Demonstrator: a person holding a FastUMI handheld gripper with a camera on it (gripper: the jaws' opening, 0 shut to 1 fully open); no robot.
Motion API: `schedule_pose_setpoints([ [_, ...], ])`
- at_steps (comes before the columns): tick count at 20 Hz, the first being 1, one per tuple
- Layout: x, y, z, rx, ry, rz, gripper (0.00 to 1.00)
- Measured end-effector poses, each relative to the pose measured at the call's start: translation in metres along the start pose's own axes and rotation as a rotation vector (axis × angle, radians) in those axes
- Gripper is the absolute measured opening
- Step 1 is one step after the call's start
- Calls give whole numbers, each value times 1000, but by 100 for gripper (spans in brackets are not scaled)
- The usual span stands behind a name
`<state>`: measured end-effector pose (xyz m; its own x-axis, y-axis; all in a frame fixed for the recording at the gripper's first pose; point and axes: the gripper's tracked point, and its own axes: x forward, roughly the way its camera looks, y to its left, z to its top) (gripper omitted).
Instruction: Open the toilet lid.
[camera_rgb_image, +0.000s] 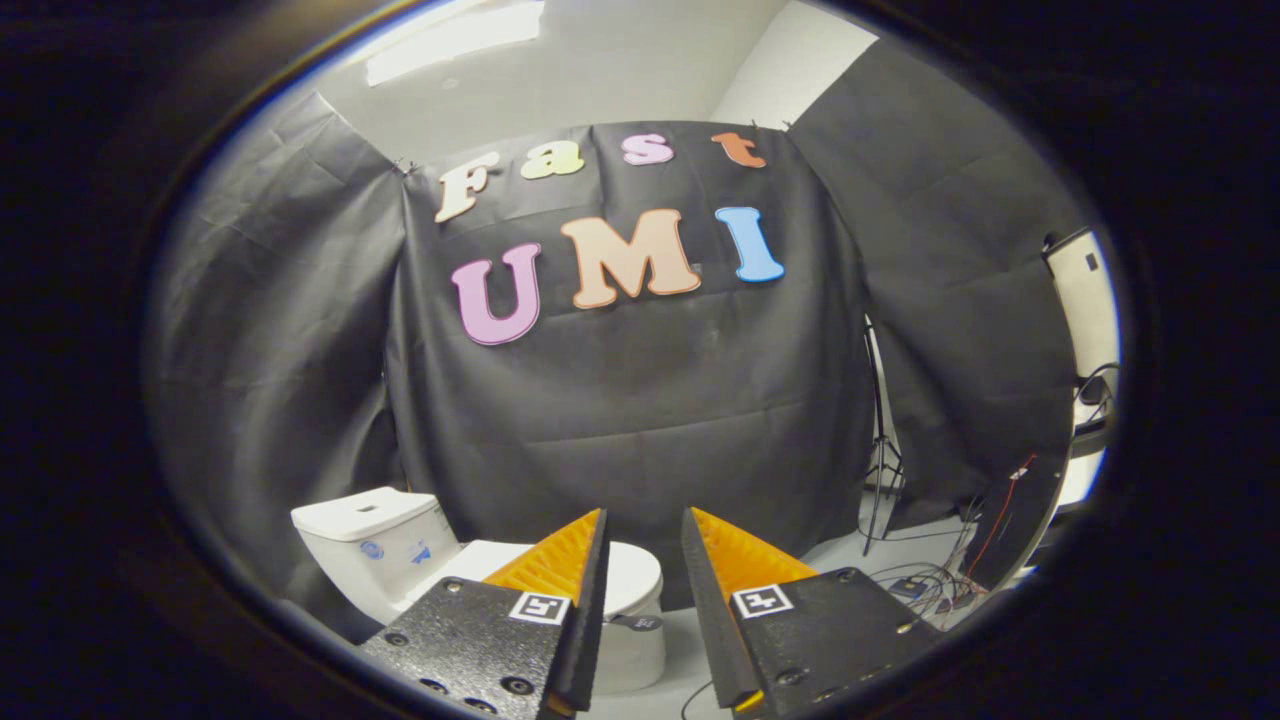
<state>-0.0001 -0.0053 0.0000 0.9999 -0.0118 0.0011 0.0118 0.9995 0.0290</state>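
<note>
Toilet lid (640, 575) lies flat and closed on a white toilet (400, 560) beyond the fingers, partly hidden behind the left one, against the black cloth wall. The gripper (645, 530) hangs in the air, fingers spread with nothing between them. Nothing is done yet: reaching, catching the lid's edge and lifting all remain.

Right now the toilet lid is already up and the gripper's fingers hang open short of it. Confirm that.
Not quite. The gripper view shows the toilet lid down flat on the bowl, not up. The rest holds: the gripper has its fingers open with a gap between them, short of the toilet, touching nothing.
</note>
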Motion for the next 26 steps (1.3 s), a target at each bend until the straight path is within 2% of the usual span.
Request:
schedule_pose_setpoints([
  [7,0,-1,2,16,-9,0,45],
  [11,5,-9,-5,80,0,-11,45],
  [15,17,-30,-19,228,8,-55,45],
  [19,38,-42,-42,408,23,-72,39],
  [26,87,-40,-118,710,187,-72,39],
])
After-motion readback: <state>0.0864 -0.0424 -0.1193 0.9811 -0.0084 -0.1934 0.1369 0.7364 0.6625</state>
